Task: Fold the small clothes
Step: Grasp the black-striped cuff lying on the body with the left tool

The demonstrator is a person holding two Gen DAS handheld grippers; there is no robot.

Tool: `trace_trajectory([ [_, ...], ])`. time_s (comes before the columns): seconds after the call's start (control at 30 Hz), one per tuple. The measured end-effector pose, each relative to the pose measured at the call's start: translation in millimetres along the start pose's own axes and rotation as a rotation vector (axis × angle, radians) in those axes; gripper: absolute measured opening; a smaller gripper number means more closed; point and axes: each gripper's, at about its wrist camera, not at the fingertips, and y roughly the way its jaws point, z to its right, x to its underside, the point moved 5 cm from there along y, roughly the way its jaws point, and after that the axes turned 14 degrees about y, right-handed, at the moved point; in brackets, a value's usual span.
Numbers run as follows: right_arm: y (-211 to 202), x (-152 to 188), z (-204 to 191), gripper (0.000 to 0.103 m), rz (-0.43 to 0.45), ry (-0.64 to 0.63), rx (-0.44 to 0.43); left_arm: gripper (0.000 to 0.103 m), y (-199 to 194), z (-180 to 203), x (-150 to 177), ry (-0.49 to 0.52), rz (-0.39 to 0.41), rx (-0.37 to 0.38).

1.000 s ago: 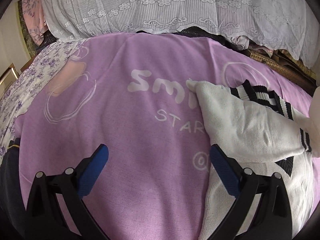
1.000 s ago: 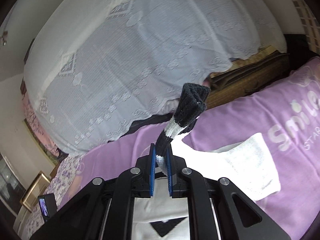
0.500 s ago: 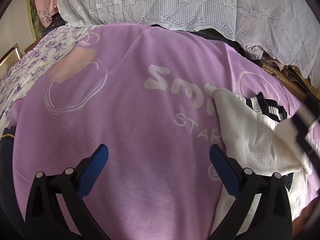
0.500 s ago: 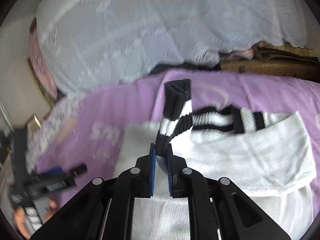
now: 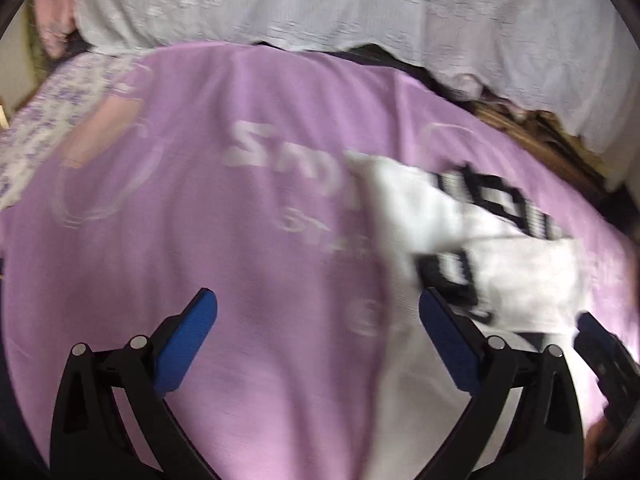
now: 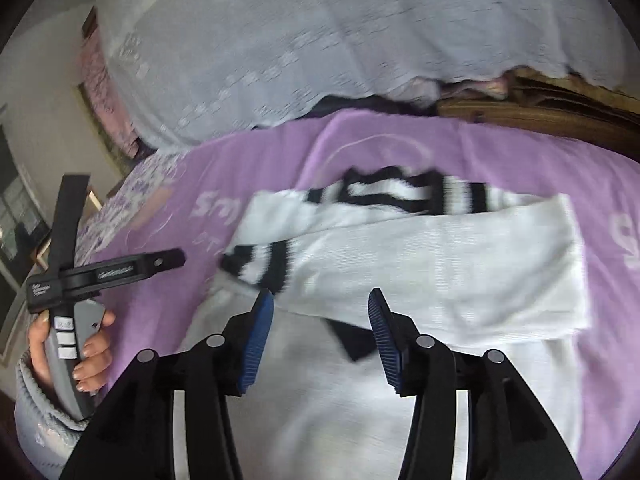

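A white knit sweater (image 6: pixel 440 264) with black-and-white striped trim lies on a purple bedspread (image 6: pixel 280 152). Its sleeve is folded across the body, with the striped cuff (image 6: pixel 260 260) at the left. My right gripper (image 6: pixel 320 312) is open and empty just above the sweater, near the cuff. My left gripper (image 5: pixel 316 320) is open and empty over the bare bedspread (image 5: pixel 240 240), left of the sweater (image 5: pixel 500 264). The left gripper, held in a hand, also shows in the right wrist view (image 6: pixel 120 268).
A white lace cover (image 5: pixel 320 0) drapes over bedding along the far side of the bed. A floral sheet (image 5: pixel 48 112) lies at the left. A wooden edge (image 6: pixel 540 116) shows at the back right.
My right gripper has opened and let go of the striped cuff, which now lies on the sweater. The sleeve is laid across the body. The left gripper has shifted slightly.
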Motion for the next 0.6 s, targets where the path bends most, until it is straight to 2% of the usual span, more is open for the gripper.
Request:
trace_trajectory([
  [0.07, -11, -5, 29, 0.051, 0.038, 0.053, 0.034, 0.099, -2, 20, 0, 0.015, -0.015, 0.131],
  [0.13, -17, -12, 58, 0.051, 0.056, 0.124, 0.061, 0.099, -3, 38, -1, 0.016, -0.029, 0.219],
  [0.23, -22, -19, 96, 0.051, 0.059, 0.268, 0.043, 0.099, -1, 58, -5, -0.013, -0.053, 0.299],
  [0.33, -22, -21, 117, 0.051, 0.06, 0.359, -0.003, 0.099, 9, 71, -13, -0.05, -0.08, 0.314],
  [0.43, -24, -23, 122, 0.051, 0.067, 0.375, -0.035, 0.097, 24, 81, -12, -0.088, -0.136, 0.299],
  [0.6, -34, -29, 141, 0.052, 0.085, 0.414, -0.069, 0.075, 35, 82, -15, -0.162, -0.151, 0.306],
])
